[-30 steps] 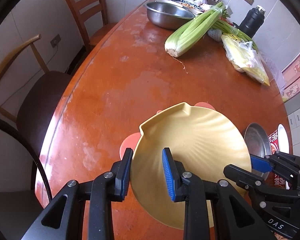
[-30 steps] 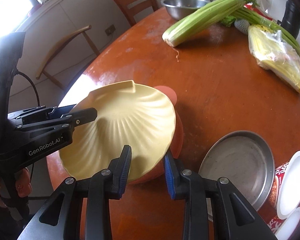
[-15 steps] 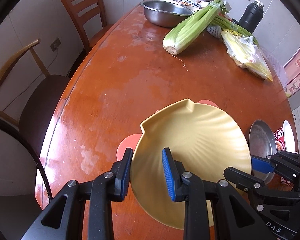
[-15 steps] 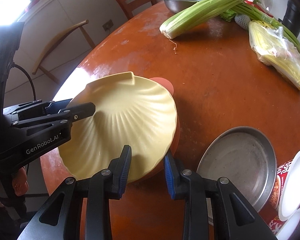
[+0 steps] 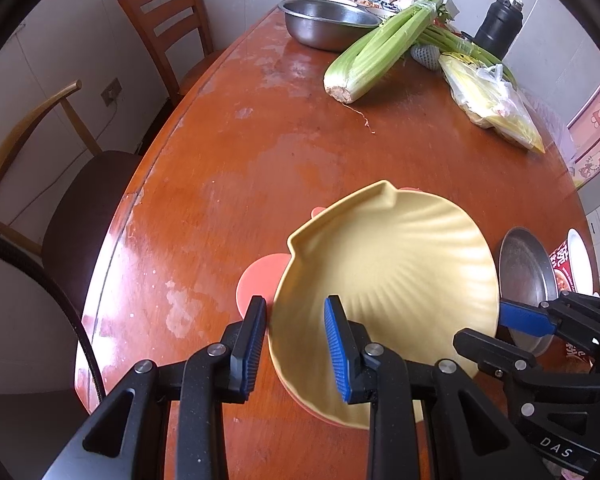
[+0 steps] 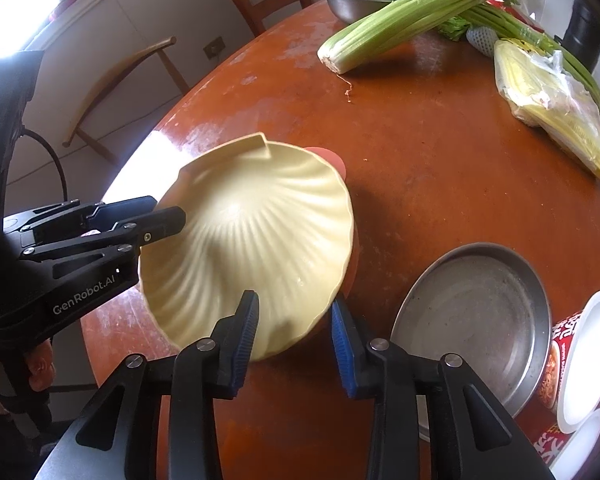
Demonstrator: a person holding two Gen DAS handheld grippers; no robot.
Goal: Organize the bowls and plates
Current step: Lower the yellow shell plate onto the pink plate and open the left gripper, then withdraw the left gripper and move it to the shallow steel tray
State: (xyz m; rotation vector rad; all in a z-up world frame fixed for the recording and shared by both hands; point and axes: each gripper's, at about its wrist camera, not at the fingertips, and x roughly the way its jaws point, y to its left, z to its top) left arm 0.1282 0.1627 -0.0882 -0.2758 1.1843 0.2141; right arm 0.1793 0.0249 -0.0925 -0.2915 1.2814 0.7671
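The yellow shell plate (image 5: 384,276) sat atop the orange dish (image 5: 260,280) on the worktop (image 5: 260,152). The left tool (image 5: 296,340) clamped its near-left rim; the right tool (image 6: 294,328), opposite, was opening around the near-right rim.

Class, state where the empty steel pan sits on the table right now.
In the right wrist view the steel pan lies flat at lower right, between the yellow shell plate and the noodle cups.

Two wooden chairs (image 5: 168,28) stand against white tiled walls (image 5: 60,40).
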